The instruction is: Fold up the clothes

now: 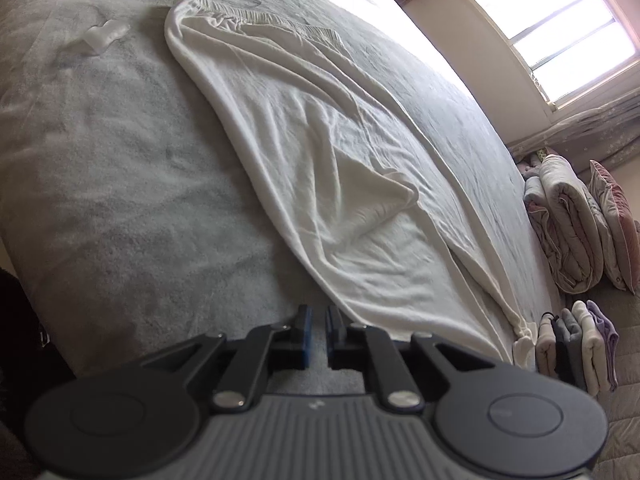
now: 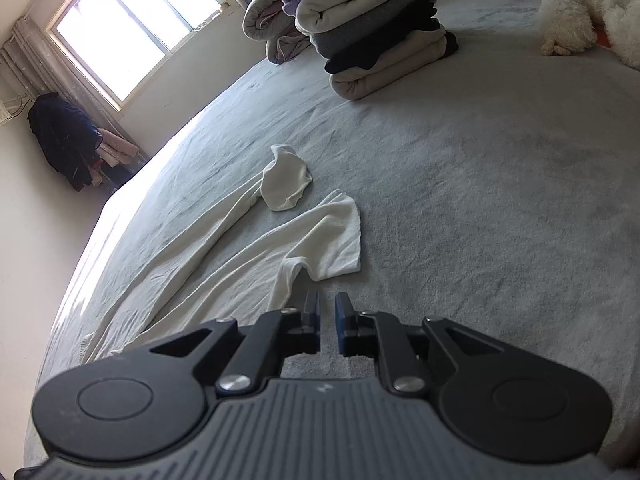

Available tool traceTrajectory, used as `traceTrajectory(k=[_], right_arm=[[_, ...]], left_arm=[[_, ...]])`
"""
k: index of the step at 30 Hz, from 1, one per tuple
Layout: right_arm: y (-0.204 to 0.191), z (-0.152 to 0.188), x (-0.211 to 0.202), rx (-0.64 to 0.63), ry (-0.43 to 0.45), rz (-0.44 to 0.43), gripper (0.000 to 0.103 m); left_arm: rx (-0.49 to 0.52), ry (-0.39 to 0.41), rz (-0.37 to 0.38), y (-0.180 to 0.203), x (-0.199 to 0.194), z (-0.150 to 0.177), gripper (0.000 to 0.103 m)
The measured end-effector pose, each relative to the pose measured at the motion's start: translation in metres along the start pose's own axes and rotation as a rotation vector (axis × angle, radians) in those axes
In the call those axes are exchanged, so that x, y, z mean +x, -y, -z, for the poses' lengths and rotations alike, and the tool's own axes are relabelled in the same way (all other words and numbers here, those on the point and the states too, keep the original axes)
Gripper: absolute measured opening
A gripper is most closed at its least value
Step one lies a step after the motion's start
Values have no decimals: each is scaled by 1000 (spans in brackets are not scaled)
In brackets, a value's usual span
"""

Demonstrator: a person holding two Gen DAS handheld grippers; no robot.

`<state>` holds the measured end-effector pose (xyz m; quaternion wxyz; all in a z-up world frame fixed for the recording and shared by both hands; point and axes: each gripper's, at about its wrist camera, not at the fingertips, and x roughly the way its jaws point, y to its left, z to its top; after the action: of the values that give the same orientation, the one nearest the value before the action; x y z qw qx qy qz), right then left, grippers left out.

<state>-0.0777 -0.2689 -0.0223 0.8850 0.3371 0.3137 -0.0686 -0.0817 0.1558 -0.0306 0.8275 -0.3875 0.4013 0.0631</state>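
Covering most of both views, a grey bed [image 1: 120, 200] serves as the folding surface, its broad flat top giving room to spread a garment out. Along it lies a pair of white trousers [image 1: 320, 168], laid lengthwise with the elastic waistband [image 1: 256, 20] at the far end and the two leg cuffs [image 2: 336, 232] nearer the stack of folded clothes [image 2: 380, 28], likely finished items set aside there to keep the working area free. A fluffy white dog [image 2: 592, 4] rests beyond the stack. The left gripper [image 1: 319, 332] hangs just beside the trousers' near edge, jaws slightly apart and gripping nothing; the right gripper [image 2: 327, 328] hovers near one leg, likewise parted a little and empty, probably poised for the next fold.
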Motion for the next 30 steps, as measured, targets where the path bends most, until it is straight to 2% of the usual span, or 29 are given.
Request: traceTrajectory(k=[2, 5, 7, 8, 17, 24, 27, 30], right_arm=[[4, -1, 4, 16, -8, -2, 16], [9, -2, 9, 44, -15, -5, 20], [13, -2, 12, 66, -12, -8, 40], [14, -3, 12, 72, -6, -11, 41], [30, -9, 19, 139, 33, -42, 41], [35, -11, 28, 158, 45, -58, 41], [36, -11, 32, 156, 54, -52, 32], [38, -11, 36, 149, 65, -56, 29]], left_arm=[[40, -10, 7, 5, -2, 5, 22], [120, -26, 20, 19, 0, 14, 26], [194, -38, 39, 32, 2, 23, 27], [235, -43, 48, 38, 4, 28, 28], [642, -76, 154, 105, 29, 83, 31], [856, -100, 191, 148, 52, 115, 33], [945, -92, 202, 166, 62, 123, 33], [1047, -83, 217, 186, 74, 134, 33]])
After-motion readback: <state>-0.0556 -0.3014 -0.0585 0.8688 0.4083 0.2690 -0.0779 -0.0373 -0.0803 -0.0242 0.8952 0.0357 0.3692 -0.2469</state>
